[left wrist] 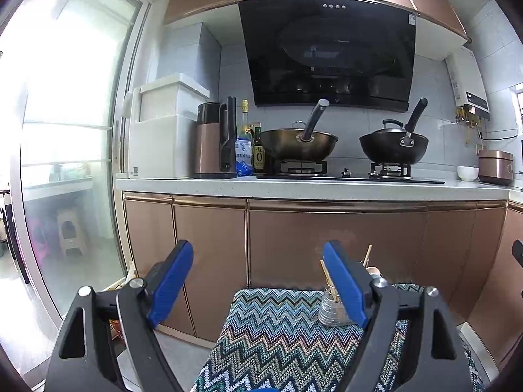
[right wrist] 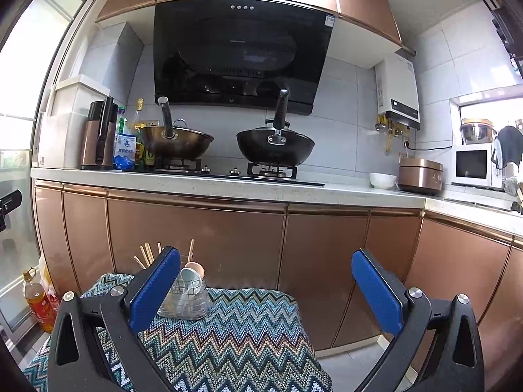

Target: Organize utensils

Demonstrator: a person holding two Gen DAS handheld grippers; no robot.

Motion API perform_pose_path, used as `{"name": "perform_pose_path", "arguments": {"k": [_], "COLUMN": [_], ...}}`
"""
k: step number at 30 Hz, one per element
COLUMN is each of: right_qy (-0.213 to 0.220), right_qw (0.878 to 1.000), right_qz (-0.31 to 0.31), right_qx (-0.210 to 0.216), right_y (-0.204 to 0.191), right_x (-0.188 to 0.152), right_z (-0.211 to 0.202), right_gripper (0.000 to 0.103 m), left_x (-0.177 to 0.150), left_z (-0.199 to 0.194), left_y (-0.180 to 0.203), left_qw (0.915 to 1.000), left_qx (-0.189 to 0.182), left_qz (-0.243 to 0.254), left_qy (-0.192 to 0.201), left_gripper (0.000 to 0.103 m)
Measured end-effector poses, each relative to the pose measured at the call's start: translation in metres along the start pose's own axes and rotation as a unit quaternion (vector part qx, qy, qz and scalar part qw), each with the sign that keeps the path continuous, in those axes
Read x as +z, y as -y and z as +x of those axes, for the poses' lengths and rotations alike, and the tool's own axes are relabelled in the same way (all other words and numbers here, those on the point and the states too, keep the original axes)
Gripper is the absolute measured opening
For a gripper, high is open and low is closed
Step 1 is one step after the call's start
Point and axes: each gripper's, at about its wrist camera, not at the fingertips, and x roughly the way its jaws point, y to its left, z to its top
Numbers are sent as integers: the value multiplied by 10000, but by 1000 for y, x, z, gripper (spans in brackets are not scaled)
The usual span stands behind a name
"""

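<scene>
Wire utensil holder point(right wrist: 184, 297) stands at the far edge of a zigzag-knit cloth point(right wrist: 242, 333), holding wooden chopsticks point(right wrist: 145, 256) and spoons point(right wrist: 193, 274) (count unclear). Left gripper point(left wrist: 258, 289) and right gripper point(right wrist: 266, 289): jaws spread, pinching nothing. Beyond: copper cabinets point(right wrist: 196, 238), counter point(right wrist: 343, 192) with two woks.

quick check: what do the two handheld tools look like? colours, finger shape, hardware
Both match. Left tool and right tool: black angular frames with triangular cut-outs, silver round bolt heads at the pivots, and two flat rectangular fingers faced in textured blue pads. No cables, markings or sleeves visible.
</scene>
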Motion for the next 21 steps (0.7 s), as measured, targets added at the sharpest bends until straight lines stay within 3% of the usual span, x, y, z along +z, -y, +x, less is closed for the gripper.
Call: {"name": "perform_pose_path", "arguments": {"k": [21], "right_qy": [35], "right_qw": [10000], "right_qz": [-43], "right_qx": [12], "right_y": [-3], "right_x": [-1], "right_z": [-3], "right_gripper": [103], "left_x": [0], "left_z": [-1], "left_y": [-4], "left_qw": [10000], "left_qx": [23], "left_qz": [19], "left_qy": [44], "left_gripper": [81]}}
